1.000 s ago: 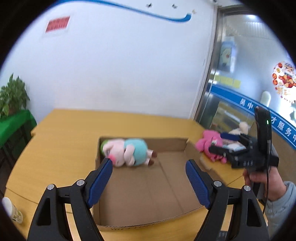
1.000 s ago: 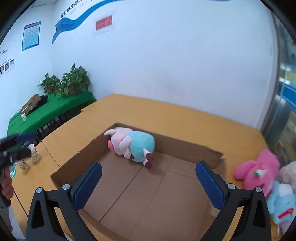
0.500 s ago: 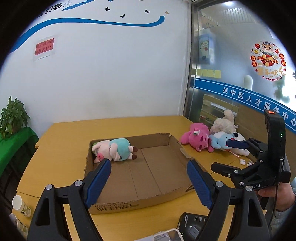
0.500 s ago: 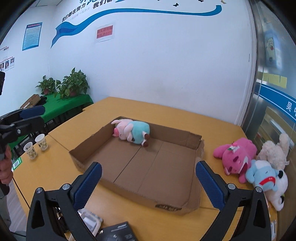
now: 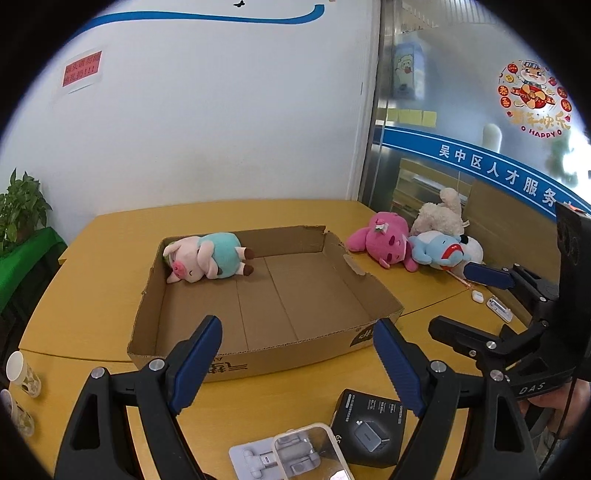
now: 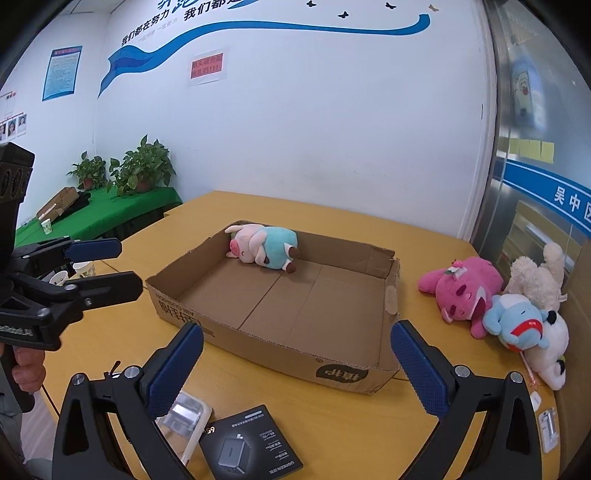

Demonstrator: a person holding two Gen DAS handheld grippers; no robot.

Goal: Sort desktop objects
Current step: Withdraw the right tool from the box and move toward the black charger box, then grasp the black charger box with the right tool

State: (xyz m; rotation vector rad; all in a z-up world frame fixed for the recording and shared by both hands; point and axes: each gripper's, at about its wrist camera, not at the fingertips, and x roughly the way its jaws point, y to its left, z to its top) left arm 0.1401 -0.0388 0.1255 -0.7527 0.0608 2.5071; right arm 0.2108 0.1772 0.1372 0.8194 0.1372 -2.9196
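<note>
Left wrist: corrugated cardboard box [image 5: 258,354], plush pig [image 5: 207,256].

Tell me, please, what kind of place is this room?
Probably an office or public service centre: a wooden meeting table, a glass partition with a blue Chinese-lettered band, and wall slogans with notices. Potted plants stand nearby.

A white wall [image 6: 332,129] with a blue wave stripe [image 6: 258,31] and a red notice [image 6: 206,66] stands at the far side. On the right is a glass partition [image 5: 461,122]. On the left, potted plants [image 6: 142,171] sit on green-covered furniture [image 6: 99,216]. The yellow wooden table [image 6: 369,417] fills the near ground.
</note>
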